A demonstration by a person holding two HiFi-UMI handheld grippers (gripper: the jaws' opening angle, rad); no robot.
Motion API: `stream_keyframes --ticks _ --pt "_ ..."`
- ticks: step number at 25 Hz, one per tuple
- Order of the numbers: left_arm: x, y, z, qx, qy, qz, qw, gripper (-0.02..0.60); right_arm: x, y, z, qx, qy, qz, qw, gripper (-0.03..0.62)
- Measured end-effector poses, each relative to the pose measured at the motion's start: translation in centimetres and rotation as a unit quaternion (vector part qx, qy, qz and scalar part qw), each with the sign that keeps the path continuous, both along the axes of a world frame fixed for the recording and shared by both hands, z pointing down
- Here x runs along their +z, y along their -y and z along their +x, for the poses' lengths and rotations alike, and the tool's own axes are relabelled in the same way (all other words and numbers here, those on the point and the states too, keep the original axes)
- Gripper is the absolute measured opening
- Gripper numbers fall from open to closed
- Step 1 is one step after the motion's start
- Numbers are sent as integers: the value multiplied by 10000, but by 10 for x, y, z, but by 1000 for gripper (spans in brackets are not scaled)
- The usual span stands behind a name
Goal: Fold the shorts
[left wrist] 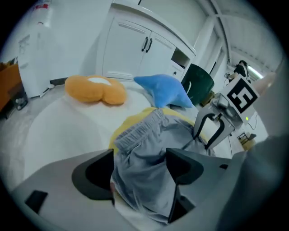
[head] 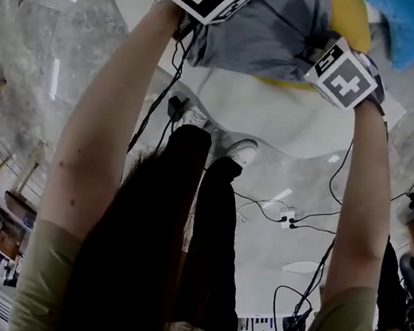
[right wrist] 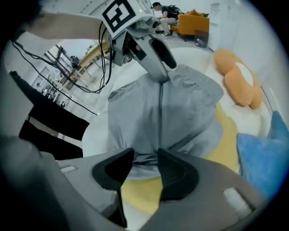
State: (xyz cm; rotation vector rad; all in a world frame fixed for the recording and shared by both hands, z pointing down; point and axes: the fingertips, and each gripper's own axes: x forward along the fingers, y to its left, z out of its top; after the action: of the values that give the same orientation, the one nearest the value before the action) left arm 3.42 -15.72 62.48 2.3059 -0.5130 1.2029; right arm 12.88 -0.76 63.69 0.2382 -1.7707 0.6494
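Grey shorts (head: pixel 265 36) lay bunched at the near edge of the white table (left wrist: pixel 54 131), partly over a yellow pad (right wrist: pixel 228 135). In the head view they spanned the gap between both tools.

Right gripper (right wrist: pixel 145 168) was clamped on a pinch of grey fabric at its end of the garment, with cloth pulled taut out of the pads.

Left gripper (left wrist: pixel 139 169) had its jaws wide. Fabric sat heaped between them, but the pads didn't look to be squeezing it, so effectively released.

Key geometry: a straight crease (right wrist: pixel 160 113) ran from the right jaws directly to the left gripper's tip. The two tools therefore sat at opposite ends of one line across the shorts, with the long axis roughly left-right in front of the person. The waistband (left wrist: pixel 137 131) lay on the far side of the left jaws, running toward the right gripper.

Orange plush (left wrist: pixel 95 90) and blue cushion (left wrist: pixel 165 90) sat further back on the table, well apart from the work.

Judgement: only the right hand had control of cloth, so the next fold would probably be driven from that end toward the left. The left needed a fresh bite, or to pin the crease, first. Risk: the loose left end dragging along.
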Motion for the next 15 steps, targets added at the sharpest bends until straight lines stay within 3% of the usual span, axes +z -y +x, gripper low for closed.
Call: stream_keyframes --ticks 3,6,9,12,15 --pt "-10 -13 -15 37 -22 123 9999 348 -22 7 4 681 326 481 9960 176" --pt "-26 -69 -32 149 -196 1 9997 348 -43 -14 -4 1108 604 655 9898 176" --pt "-5 -148 -51 448 217 -408 9979 348 -25 -52 -2 1104 256 525 9922 177" --pt "21 -191 -61 302 522 -644 9961 348 -1 -61 8 1316 -116 498 9900 173" --pt "35 -207 -63 131 606 -781 9950 348 5 -65 20 1637 -268 487 9849 14"
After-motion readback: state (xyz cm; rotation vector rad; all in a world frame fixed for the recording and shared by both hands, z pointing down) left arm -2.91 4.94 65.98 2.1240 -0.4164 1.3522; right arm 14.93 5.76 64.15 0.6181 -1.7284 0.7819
